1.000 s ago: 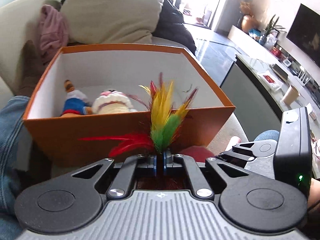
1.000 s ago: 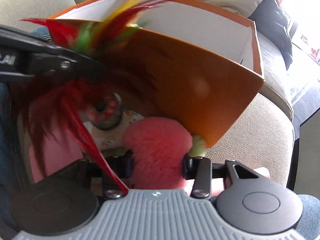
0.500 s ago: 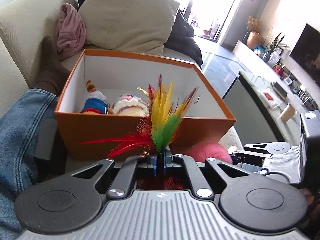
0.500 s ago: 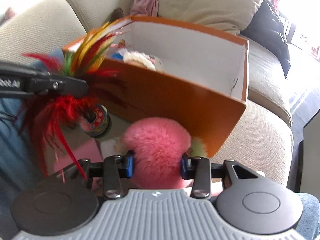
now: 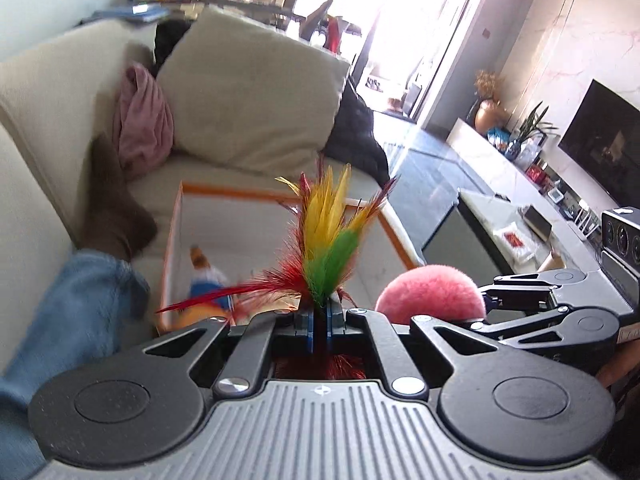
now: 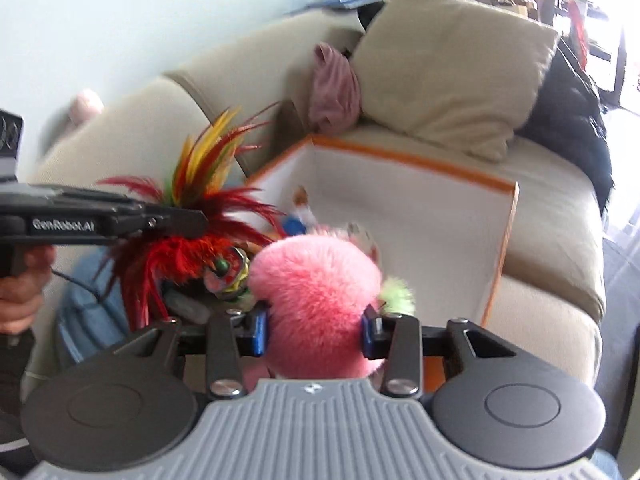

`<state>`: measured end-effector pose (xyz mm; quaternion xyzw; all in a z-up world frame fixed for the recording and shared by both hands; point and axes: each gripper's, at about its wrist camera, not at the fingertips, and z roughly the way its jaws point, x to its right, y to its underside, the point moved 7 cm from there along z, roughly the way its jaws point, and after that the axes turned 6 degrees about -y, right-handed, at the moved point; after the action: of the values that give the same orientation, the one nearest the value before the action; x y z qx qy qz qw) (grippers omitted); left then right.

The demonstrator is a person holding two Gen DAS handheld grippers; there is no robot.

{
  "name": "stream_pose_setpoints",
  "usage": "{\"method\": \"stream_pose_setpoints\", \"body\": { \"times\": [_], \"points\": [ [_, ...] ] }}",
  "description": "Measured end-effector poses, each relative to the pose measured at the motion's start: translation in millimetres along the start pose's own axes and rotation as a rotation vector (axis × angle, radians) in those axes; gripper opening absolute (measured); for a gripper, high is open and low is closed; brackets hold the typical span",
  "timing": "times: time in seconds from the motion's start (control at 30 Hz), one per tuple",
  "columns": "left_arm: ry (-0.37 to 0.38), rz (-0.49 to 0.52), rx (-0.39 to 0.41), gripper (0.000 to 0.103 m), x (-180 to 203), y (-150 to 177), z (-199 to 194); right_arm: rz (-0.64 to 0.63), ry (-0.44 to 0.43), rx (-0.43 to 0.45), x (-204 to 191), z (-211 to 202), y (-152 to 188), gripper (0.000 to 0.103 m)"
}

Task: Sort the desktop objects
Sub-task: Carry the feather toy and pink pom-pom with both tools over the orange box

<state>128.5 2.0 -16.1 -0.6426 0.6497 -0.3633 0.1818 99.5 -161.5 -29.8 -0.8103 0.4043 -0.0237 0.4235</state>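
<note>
My left gripper [image 5: 319,322] is shut on a feather shuttlecock [image 5: 326,236] with red, yellow and green plumes, held above the near edge of the orange box [image 5: 384,224]. From the right wrist view the shuttlecock [image 6: 200,216] hangs at the left in the left gripper [image 6: 188,220], its metal base showing below. My right gripper [image 6: 314,326] is shut on a pink fluffy ball [image 6: 316,284], which also appears as the pink ball [image 5: 432,292] to the right in the left wrist view. The box [image 6: 504,248], white inside, holds a small doll [image 5: 204,272] and another soft toy, partly hidden.
The box rests on a beige sofa [image 6: 552,216] with a large cushion [image 5: 248,96], a pink cloth [image 5: 140,120] and a dark garment [image 6: 572,112]. A person's jeans leg [image 5: 68,312] lies at the left. A low table [image 5: 516,224] stands to the right.
Both grippers have risen with their loads, from beside the box's front wall to above its rim. The box now sits lower and smaller in both views, its inside visible.
</note>
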Motion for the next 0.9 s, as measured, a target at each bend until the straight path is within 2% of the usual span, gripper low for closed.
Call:
{"method": "stream_pose_setpoints", "body": {
  "times": [0.17,0.3,0.43,0.53,0.7,0.77,0.8,0.9],
  "points": [
    [-0.029,0.021,0.049,0.006,-7,-40,-1,-0.032,0.009,0.051,0,0,-43,0.043],
    [-0.060,0.024,0.056,0.006,-14,-64,19,-0.013,0.004,0.056,15,29,-73,0.043],
    [-0.095,0.004,0.021,0.005,-28,-75,58,-0.004,0.028,0.039,33,67,-90,0.043],
    [-0.094,-0.027,-0.027,0.005,-40,-75,89,0.002,0.032,0.019,45,93,-97,0.043],
    [-0.129,-0.048,-0.098,0.005,-59,-72,144,-0.001,0.062,-0.050,69,145,-100,0.042],
    [-0.141,-0.064,-0.129,0.005,-68,-68,163,0.020,0.071,-0.099,80,166,-97,0.022],
    [-0.150,-0.066,-0.146,0.005,-72,-66,170,0.047,0.069,-0.134,86,177,-95,0.002],
    [-0.189,-0.047,-0.189,0.005,-79,-58,189,0.104,0.041,-0.175,96,197,-90,0.003]
  ]
}}
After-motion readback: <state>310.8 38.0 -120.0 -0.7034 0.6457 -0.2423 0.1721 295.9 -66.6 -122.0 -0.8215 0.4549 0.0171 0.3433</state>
